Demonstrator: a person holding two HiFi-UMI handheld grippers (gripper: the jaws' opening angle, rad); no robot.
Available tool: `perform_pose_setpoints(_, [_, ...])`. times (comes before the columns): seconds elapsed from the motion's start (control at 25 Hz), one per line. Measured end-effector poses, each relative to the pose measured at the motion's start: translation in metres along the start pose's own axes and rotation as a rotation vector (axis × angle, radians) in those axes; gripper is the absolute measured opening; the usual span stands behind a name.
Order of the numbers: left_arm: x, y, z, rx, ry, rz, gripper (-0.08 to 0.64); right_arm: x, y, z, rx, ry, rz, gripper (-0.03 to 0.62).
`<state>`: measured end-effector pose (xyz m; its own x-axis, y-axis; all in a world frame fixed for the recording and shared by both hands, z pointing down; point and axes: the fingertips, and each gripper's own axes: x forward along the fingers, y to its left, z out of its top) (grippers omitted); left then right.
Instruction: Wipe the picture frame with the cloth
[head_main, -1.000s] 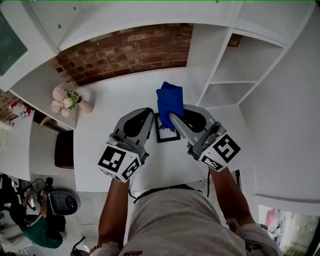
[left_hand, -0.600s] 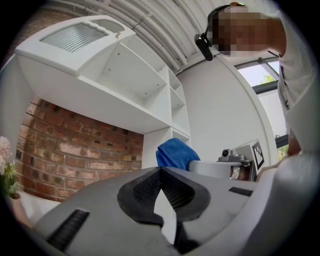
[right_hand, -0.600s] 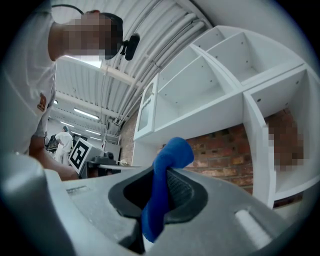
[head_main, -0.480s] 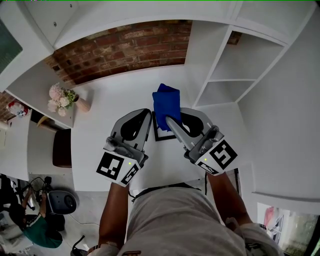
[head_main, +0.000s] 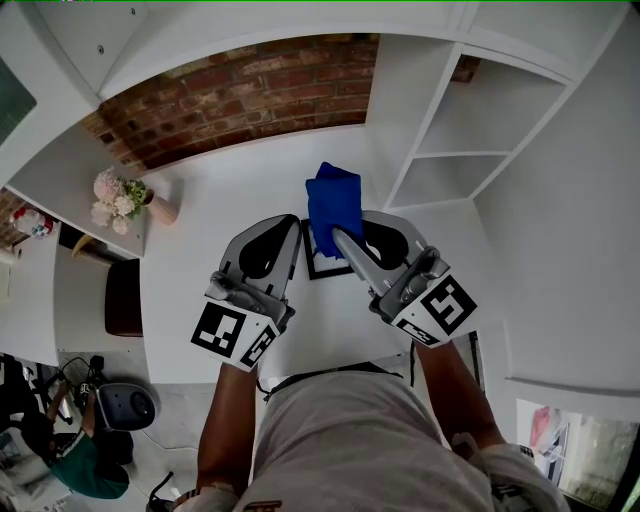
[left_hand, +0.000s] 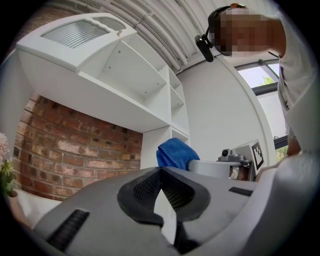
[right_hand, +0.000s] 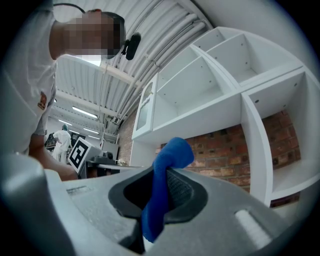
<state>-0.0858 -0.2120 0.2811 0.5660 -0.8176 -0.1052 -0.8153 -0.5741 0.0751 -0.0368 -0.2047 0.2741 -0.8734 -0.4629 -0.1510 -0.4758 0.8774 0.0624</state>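
A small black picture frame (head_main: 325, 270) lies flat on the white desk (head_main: 215, 230), between my two grippers and partly hidden by them. My right gripper (head_main: 338, 235) is shut on a blue cloth (head_main: 333, 203), which bunches up past the jaw tips over the frame's far end. In the right gripper view the cloth (right_hand: 161, 195) runs down between the pads of that gripper (right_hand: 159, 172). My left gripper (head_main: 296, 222) is just left of the frame, shut, with nothing between its jaws. The left gripper view shows its tips (left_hand: 161, 170) touching, with the cloth (left_hand: 174, 152) beyond.
A red brick wall (head_main: 250, 95) backs the desk. White open shelving (head_main: 470, 130) stands to the right. A vase of pink flowers (head_main: 125, 198) sits at the left end on a side shelf. A dark stool (head_main: 127, 297) is on the floor at the left.
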Motion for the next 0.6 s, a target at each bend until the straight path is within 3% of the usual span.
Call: perform_pose_setpoints(0.6, [0.0011, 0.0007, 0.0009, 0.003, 0.001, -0.014, 0.0, -0.0033, -0.0025, 0.0008, -0.014, 0.013, -0.006, 0.046])
